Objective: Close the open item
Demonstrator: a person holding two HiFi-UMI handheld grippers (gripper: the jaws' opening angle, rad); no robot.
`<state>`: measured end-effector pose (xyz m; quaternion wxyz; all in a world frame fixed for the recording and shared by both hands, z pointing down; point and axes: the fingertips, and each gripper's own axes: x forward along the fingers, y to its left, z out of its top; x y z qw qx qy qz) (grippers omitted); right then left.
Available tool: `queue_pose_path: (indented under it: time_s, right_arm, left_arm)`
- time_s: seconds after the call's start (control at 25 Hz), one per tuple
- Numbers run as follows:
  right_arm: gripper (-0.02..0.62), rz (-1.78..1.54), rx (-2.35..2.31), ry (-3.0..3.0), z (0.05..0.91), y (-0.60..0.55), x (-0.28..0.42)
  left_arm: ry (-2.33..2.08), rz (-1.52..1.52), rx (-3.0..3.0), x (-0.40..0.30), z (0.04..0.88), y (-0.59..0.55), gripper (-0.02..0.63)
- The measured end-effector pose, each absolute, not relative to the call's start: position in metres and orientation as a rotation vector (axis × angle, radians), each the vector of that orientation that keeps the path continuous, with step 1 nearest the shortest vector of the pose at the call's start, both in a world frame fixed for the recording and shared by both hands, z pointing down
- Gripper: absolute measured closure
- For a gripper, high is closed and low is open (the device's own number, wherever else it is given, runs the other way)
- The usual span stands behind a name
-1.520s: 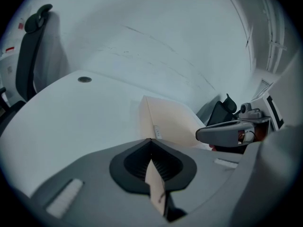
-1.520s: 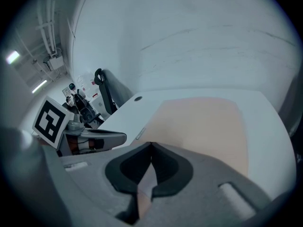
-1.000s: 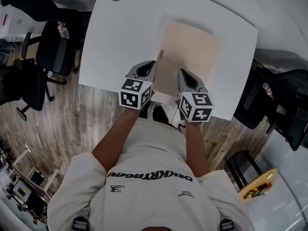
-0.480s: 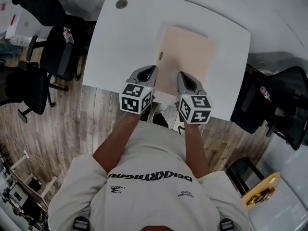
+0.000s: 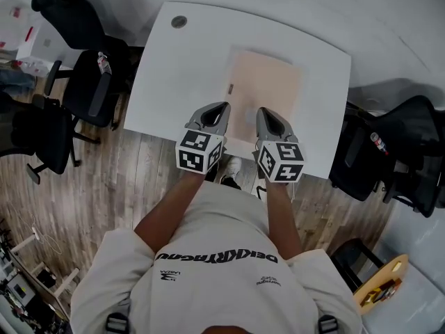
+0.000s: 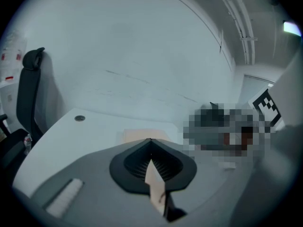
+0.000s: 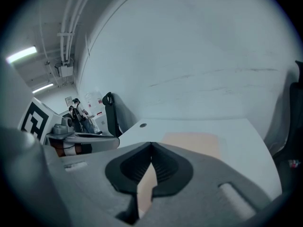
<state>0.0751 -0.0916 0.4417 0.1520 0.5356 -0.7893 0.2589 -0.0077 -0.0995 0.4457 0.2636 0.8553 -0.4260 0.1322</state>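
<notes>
A flat beige rectangular item (image 5: 268, 82) lies on the white table (image 5: 181, 75), lid down and flat, with a small dark tab on its left edge. My left gripper (image 5: 221, 107) hovers at the item's near left corner, jaws shut with nothing between them. My right gripper (image 5: 263, 111) hovers over the item's near edge, also shut and empty. In the left gripper view the shut left gripper (image 6: 151, 140) points at the beige item (image 6: 142, 135). In the right gripper view the beige item (image 7: 194, 142) lies just beyond the shut right gripper (image 7: 151, 144).
A round cable hole (image 5: 179, 21) sits at the table's far left corner. Black office chairs stand to the left (image 5: 90, 82) and right (image 5: 389, 165) of the table. The floor is wood planking. A wall rises behind the table.
Both grippers have drawn back toward the table's near edge, away from the item's middle. They stayed shut. The view has pulled back a little.
</notes>
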Motion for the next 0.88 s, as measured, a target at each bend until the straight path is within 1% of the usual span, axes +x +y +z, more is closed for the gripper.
queue_pose_path:
  time_s: [0.88]
  right_arm:
    - [0.595,0.628,1.588,-2.403,0.382,-0.08,0.067]
  left_arm:
    - [-1.26,0.219,2.48,-0.006,0.366,-0.082,0.606]
